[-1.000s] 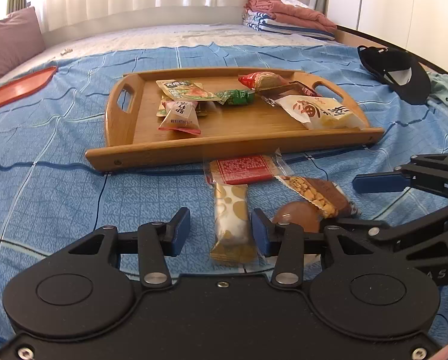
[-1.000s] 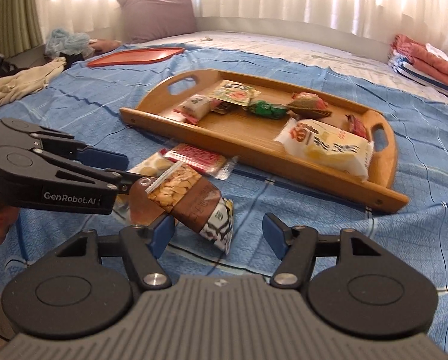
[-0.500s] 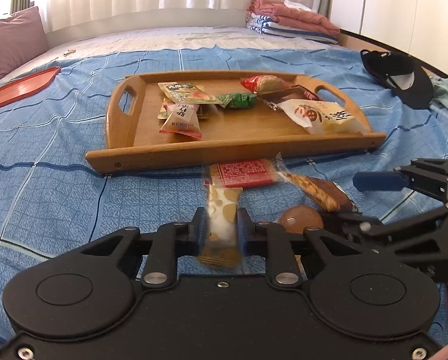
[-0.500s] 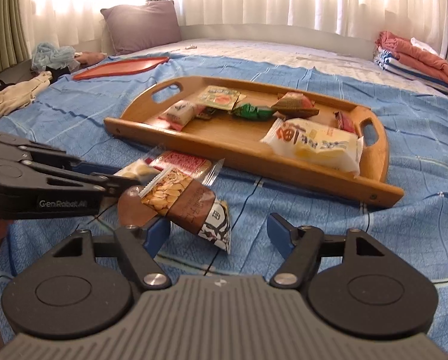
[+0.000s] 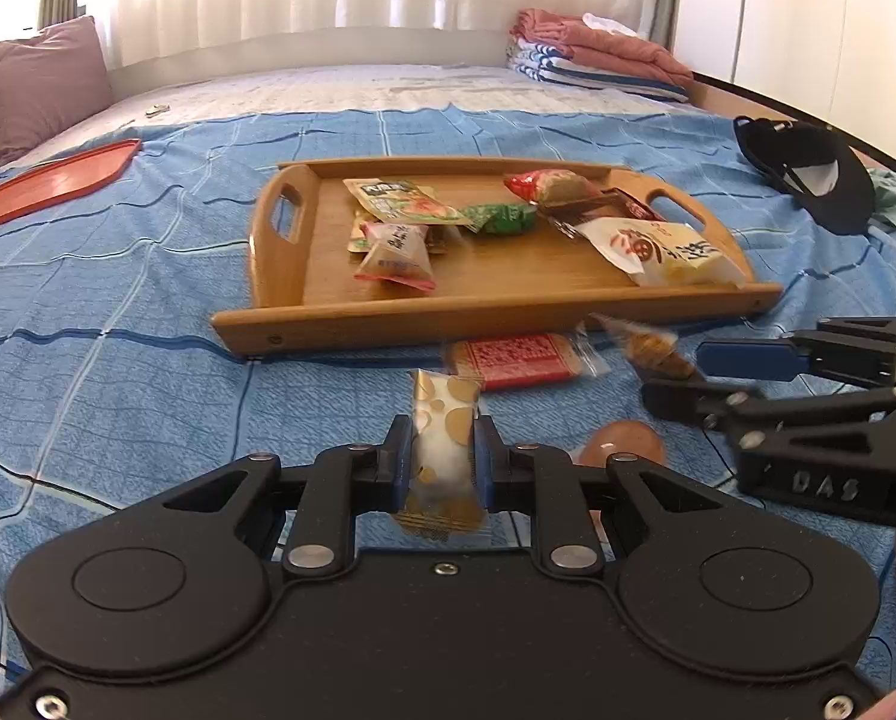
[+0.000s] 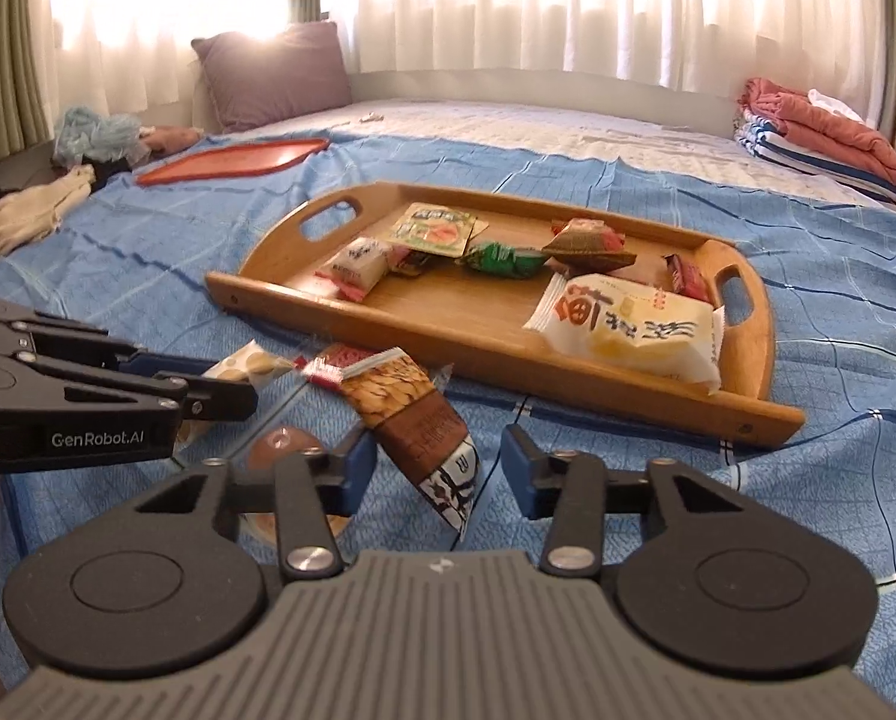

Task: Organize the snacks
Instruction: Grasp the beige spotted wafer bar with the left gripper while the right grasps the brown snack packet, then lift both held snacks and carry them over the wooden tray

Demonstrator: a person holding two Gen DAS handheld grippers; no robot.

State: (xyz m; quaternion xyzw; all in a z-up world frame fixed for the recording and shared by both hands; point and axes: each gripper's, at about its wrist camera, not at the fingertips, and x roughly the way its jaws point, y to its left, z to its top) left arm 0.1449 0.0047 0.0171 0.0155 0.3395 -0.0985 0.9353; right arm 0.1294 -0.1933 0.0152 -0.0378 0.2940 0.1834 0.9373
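I have the left gripper (image 5: 444, 459) clamped on a white packet with gold spots (image 5: 445, 438), its blue fingers (image 5: 401, 456) pressed against both sides of the wrapper, low over the blue bedspread (image 5: 118, 312). The right gripper (image 6: 431, 471) has its fingers spread apart, and a brown peanut snack bag (image 6: 415, 414) sits tilted between them; I cannot tell whether either finger touches it. In the left wrist view that bag is motion-blurred near the right gripper's tips. A flat red packet (image 5: 517, 357) lies on the bedspread just in front of the wooden tray (image 5: 388, 324), close to its near rim. A round brown snack (image 5: 622, 444) rests on the bedspread between the 2 grippers, partly hidden behind the left one. On the tray I see a large white bag with red characters (image 6: 628, 330) at its right end, a green wrapped candy (image 6: 499, 258) near the middle, a green-and-orange sachet (image 6: 433, 228) toward the back, and a small white-and-pink packet (image 6: 358, 267) on the left. An orange-red tray (image 6: 232, 159) lies well apart on the far left of the bed, and folded towels (image 6: 820, 126) sit at the far right.
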